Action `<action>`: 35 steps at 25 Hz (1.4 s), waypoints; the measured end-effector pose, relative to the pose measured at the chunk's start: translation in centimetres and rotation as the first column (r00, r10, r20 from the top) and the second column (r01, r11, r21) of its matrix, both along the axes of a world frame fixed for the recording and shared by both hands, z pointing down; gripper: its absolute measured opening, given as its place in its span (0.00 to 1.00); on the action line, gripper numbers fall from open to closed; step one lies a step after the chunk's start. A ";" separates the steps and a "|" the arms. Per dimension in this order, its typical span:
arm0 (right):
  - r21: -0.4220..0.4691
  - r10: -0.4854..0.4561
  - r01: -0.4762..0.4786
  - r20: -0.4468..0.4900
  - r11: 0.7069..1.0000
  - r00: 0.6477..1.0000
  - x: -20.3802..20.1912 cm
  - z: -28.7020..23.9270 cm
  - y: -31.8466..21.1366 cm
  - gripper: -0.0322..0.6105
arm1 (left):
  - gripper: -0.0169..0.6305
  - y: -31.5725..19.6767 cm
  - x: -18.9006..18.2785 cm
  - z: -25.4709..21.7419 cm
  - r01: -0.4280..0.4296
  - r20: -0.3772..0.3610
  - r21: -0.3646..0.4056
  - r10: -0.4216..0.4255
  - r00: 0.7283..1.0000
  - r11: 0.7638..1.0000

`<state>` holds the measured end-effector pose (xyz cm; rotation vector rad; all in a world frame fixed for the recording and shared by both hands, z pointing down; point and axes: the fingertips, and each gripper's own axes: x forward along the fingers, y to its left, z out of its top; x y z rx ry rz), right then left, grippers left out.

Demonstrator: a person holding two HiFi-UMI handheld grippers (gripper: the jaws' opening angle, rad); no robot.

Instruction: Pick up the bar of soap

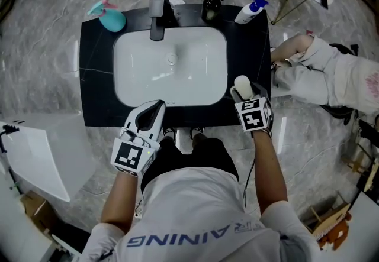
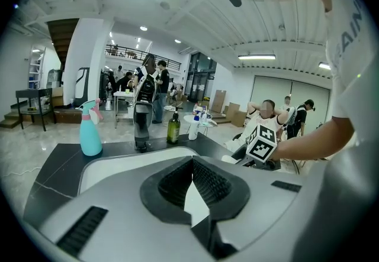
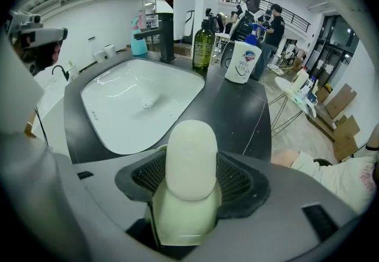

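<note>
Right gripper (image 3: 190, 188) has its jaws spread wide, one on each side of the bar of soap (image 3: 190, 157). The ribbed pads flank the bar's long sides, and no squeeze on it shows yet. The soap is a pale, rounded oval lying lengthwise along the tool's line, its far end poking out past the jaw tips. It rests on a pale green soap dish (image 3: 182, 224) that sits under the tool's throat. Beyond the tips runs the black countertop (image 3: 240, 107), with the white basin (image 3: 133, 107) ahead and off to the tool's left. The step in hand looks like the closing grip. To do it well, keep the tool centred so both pads meet the bar's flat sides together. Close low on the bar rather than on its curved top, where it would likely squirt out. Pinch the soap alone and leave the dish rim free. Squeeze gently, as soap is slick and dents, then lift straight up. In the head view the right forearm reaches forward, the tool is pitched steeply down and the marker cube (image 1: 253, 114) faces up. Left gripper (image 2: 192, 187) is closed with nothing in it. It hangs at the near edge of the basin, tilted only slightly down, and points across the sink toward the faucet (image 2: 141, 128), well apart from the soap.
</note>
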<state>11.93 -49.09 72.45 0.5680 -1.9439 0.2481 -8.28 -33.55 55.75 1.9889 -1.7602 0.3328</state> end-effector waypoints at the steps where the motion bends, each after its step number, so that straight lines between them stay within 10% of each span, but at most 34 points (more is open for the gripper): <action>1: 0.018 -0.003 0.003 0.007 1.000 1.000 0.0 0.0 0.0 0.46 | 0.04 0.1 -0.2 0.0 -0.004 0.011 -0.003 0.004 1.000 1.000; 17: 0.231 0.091 -0.162 0.290 0.959 0.953 -0.4 -11.9 0.1 0.46 | 0.04 -0.1 -0.4 -3.4 -0.058 0.033 0.067 0.056 0.998 0.996; 35: 0.402 -0.016 -0.341 0.666 0.850 0.746 -1.2 -32.5 5.9 0.46 | 0.04 -2.4 -2.3 -16.0 -0.148 0.127 0.333 0.112 0.986 0.931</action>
